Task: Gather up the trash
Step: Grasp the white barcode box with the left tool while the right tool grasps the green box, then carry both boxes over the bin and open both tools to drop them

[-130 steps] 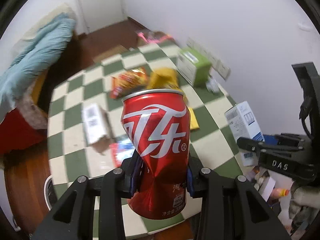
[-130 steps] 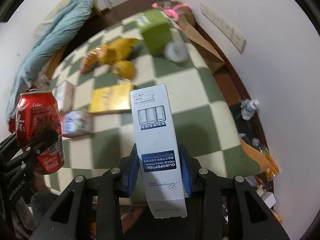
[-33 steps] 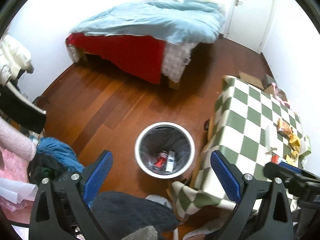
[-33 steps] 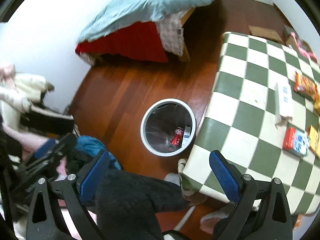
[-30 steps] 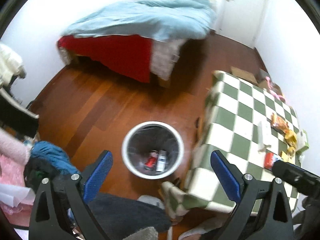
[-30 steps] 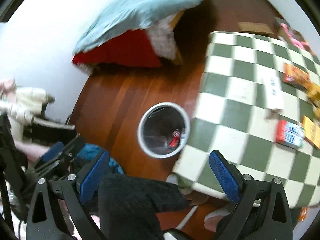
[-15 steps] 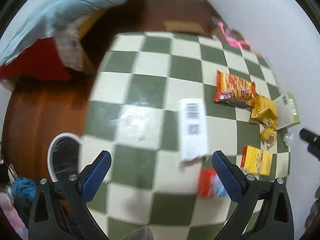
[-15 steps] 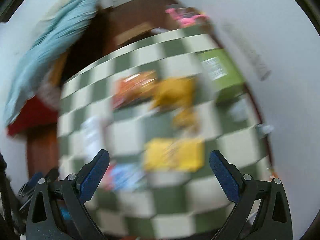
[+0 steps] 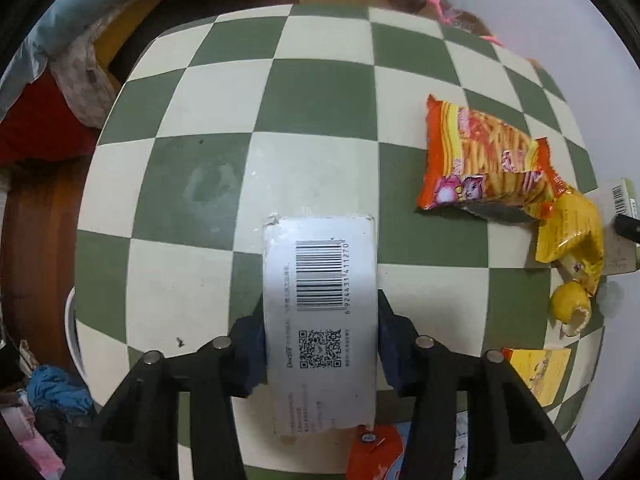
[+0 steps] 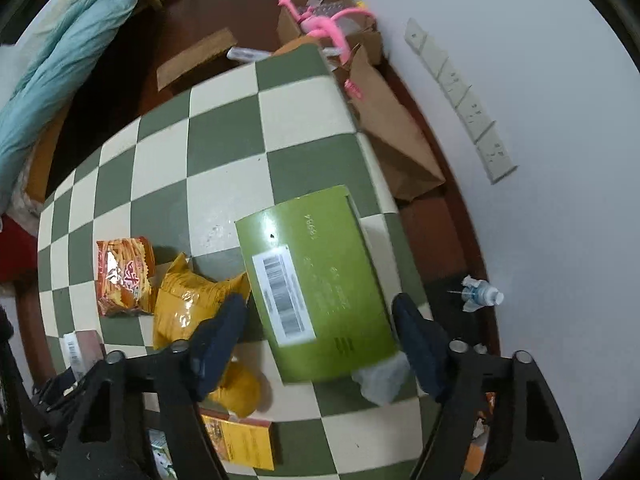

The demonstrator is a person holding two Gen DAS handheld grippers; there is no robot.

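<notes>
Left wrist view: left gripper [image 9: 320, 344] has its fingers [image 9: 250, 354] pressed against both sides of the white barcode box [image 9: 320, 320], which lies flat on the checkered surface [image 9: 208, 184]; orange snack bag [image 9: 480, 164] and yellow wrapper [image 9: 572, 240] lie to its right.
Right wrist view: right gripper [image 10: 318, 340] fingers [image 10: 218, 340] spread wide, straddling the green box [image 10: 316, 296] without touching; crumpled tissue [image 10: 380, 378] at the box's near corner; 1 yellow box [image 10: 244, 442] near the edge.

We have dropped the cola can and the white carton into the bin and swung back to the checkered table [image 9: 320, 92]. Our left gripper [image 9: 320, 344], wide apart a second ago, now clamps the white barcode box [image 9: 320, 320]; our right gripper [image 10: 320, 336] has narrowed around the green box [image 10: 316, 280], its pads apparently just clear of it.
</notes>
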